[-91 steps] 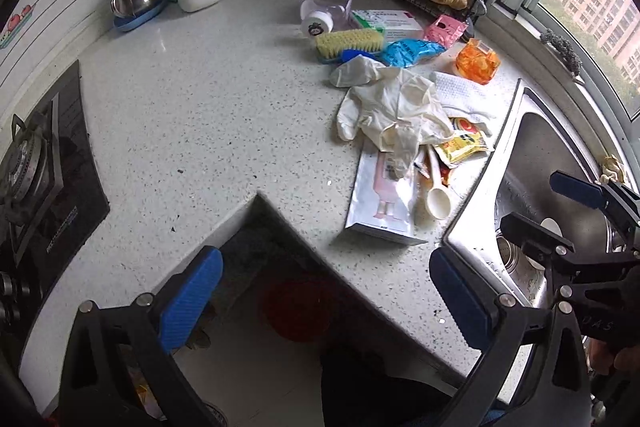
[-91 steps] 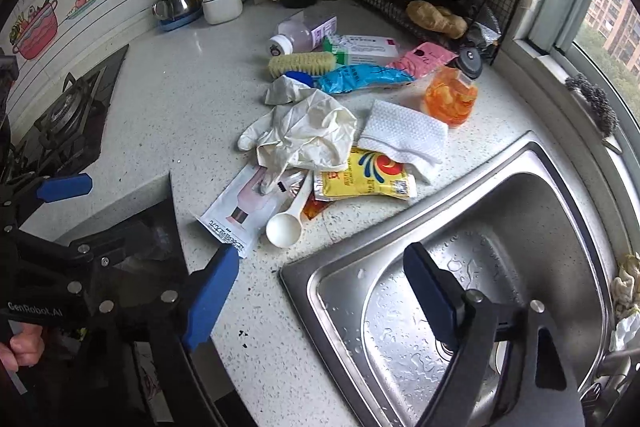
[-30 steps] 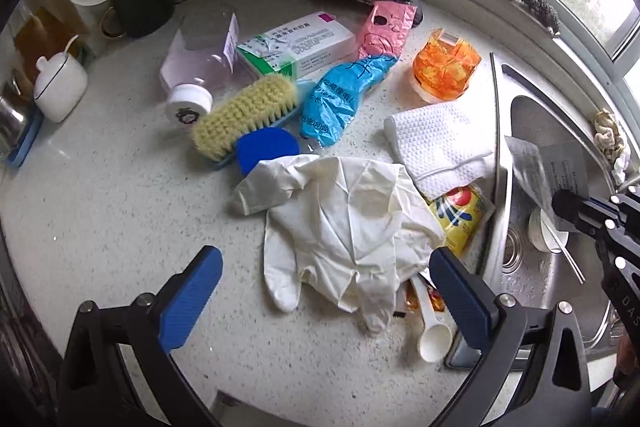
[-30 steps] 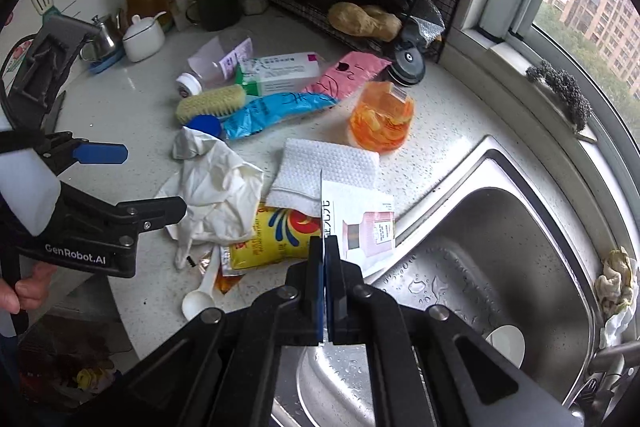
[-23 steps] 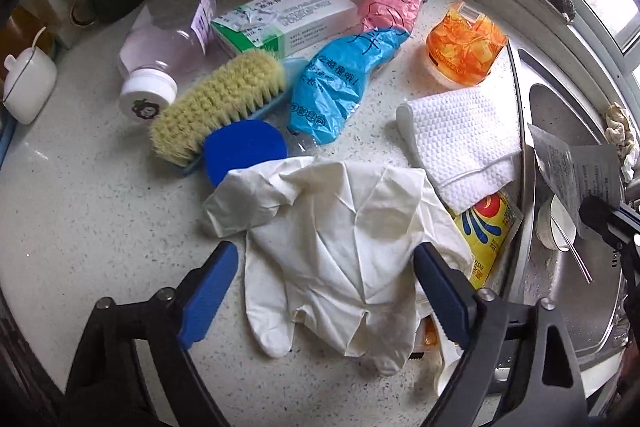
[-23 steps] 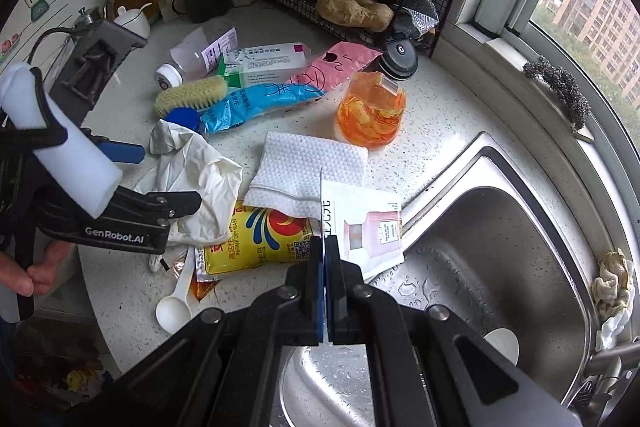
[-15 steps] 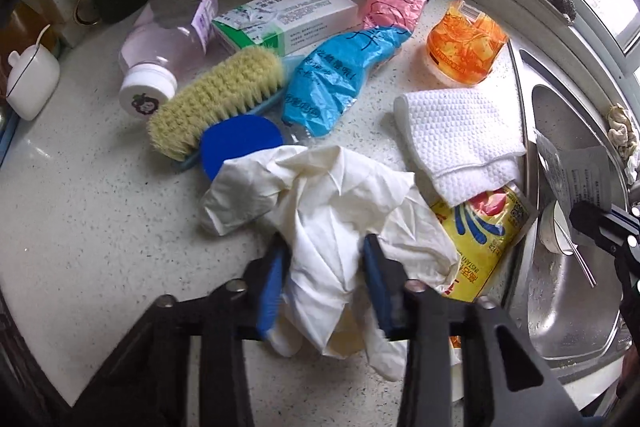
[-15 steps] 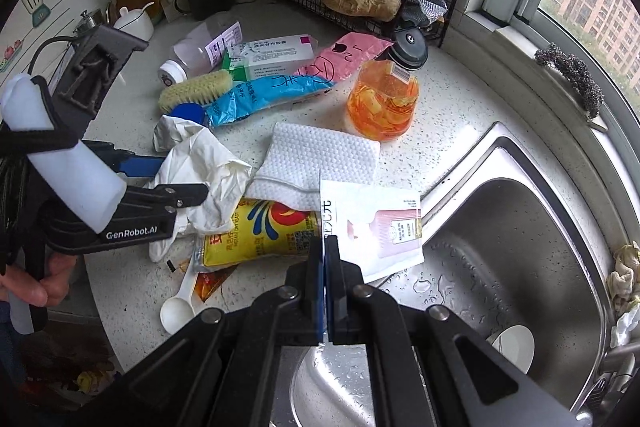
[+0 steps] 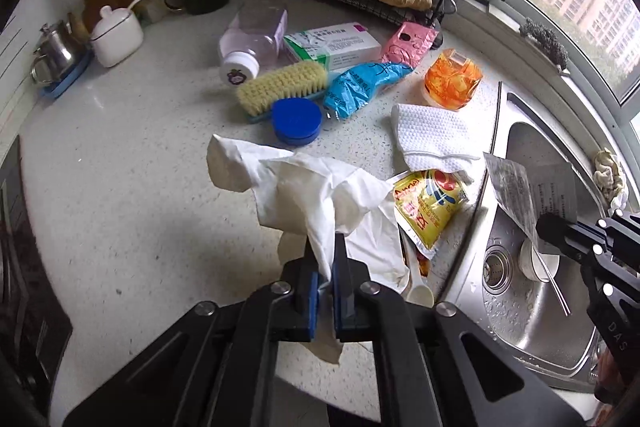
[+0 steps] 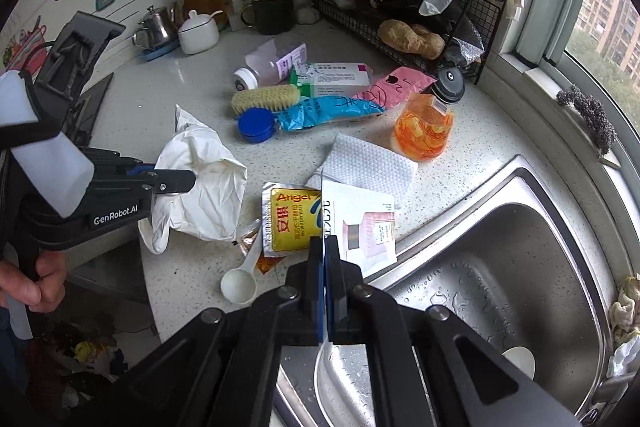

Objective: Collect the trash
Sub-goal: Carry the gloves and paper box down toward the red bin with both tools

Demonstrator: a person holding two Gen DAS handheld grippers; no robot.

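My left gripper (image 9: 325,259) is shut on a crumpled white rubber glove (image 9: 304,195) and holds it lifted off the speckled counter (image 9: 120,187); the glove also shows in the right wrist view (image 10: 204,175). My right gripper (image 10: 325,247) is shut on a white packet with a pink picture (image 10: 360,223), held over the counter edge by the sink (image 10: 500,267); the packet shows in the left wrist view (image 9: 528,195). A yellow sachet (image 10: 292,223), a white spoon (image 10: 242,279), a blue wrapper (image 10: 328,113) and a pink wrapper (image 10: 396,87) lie on the counter.
A white cloth (image 10: 368,163), an orange jar (image 10: 426,131), a brush (image 10: 266,99), a blue lid (image 10: 256,125), a medicine box (image 10: 332,79) and a bottle (image 10: 272,65) lie behind. A wire rack (image 10: 420,23) stands at the back. A stove (image 9: 24,267) is at the left.
My left gripper closed on the white glove and lifted it off the counter. My right gripper stays shut on the packet and has shifted slightly.
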